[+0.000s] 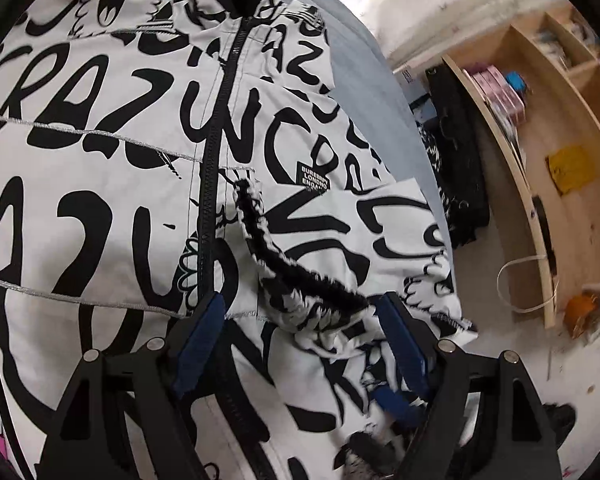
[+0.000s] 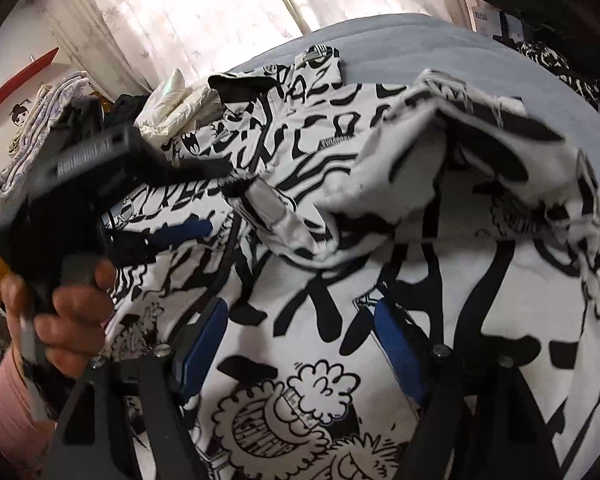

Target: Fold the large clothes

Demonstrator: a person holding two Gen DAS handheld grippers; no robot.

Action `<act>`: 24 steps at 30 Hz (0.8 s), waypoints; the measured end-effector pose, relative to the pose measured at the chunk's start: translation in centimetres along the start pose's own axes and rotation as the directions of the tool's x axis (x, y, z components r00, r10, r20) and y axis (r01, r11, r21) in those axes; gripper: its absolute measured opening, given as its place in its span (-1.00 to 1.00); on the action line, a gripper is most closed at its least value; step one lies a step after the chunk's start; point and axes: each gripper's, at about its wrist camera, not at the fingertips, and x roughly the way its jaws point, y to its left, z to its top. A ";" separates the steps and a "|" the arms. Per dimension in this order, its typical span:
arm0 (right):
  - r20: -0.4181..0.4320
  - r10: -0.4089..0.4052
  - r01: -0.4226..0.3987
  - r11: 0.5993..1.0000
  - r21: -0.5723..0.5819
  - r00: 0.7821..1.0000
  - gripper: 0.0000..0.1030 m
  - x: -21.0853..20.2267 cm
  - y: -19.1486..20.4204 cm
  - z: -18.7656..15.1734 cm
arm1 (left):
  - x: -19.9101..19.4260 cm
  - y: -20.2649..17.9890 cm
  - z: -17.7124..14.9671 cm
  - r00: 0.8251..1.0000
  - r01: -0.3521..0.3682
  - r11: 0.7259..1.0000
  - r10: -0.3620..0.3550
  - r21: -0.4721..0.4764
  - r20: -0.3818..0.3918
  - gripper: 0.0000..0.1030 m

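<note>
Jacket (image 1: 112, 128) — white with black lettering — lies spread on the blue bed (image 1: 364, 64), zip up, filling the left and centre of both views. Its knitted cuff (image 1: 284, 264) rests across the front, likely a sleeve folded inward. Left claw (image 1: 300, 308) stands wide around that cuff, gripping nothing; right claw (image 2: 300, 320) also gapes wide, empty, over loose fabric — probably just let go.

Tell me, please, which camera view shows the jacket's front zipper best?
The left wrist view: the zipper runs sharp and unbroken down the jacket from collar to the tongs. The right wrist view catches only a blurred dark stretch of it, partly hidden by a folded-over sleeve.
</note>
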 end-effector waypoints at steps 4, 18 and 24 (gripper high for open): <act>0.000 -0.036 0.036 0.999 -0.035 0.999 0.48 0.9 0.6 -0.7 | 0.6 0.0 1.1 1.000 -0.006 0.999 0.005 -0.038 -0.004 0.53; 0.013 -0.025 0.026 0.999 -0.030 1.000 0.48 1.1 0.4 -0.7 | 1.9 -8.2 0.7 0.947 -0.320 0.888 0.297 0.331 0.120 -0.77; 0.036 -0.013 0.014 0.999 -0.029 0.999 0.48 -0.8 1.2 0.2 | -3.5 -13.4 2.0 0.856 -0.499 0.684 0.296 0.532 0.423 -0.78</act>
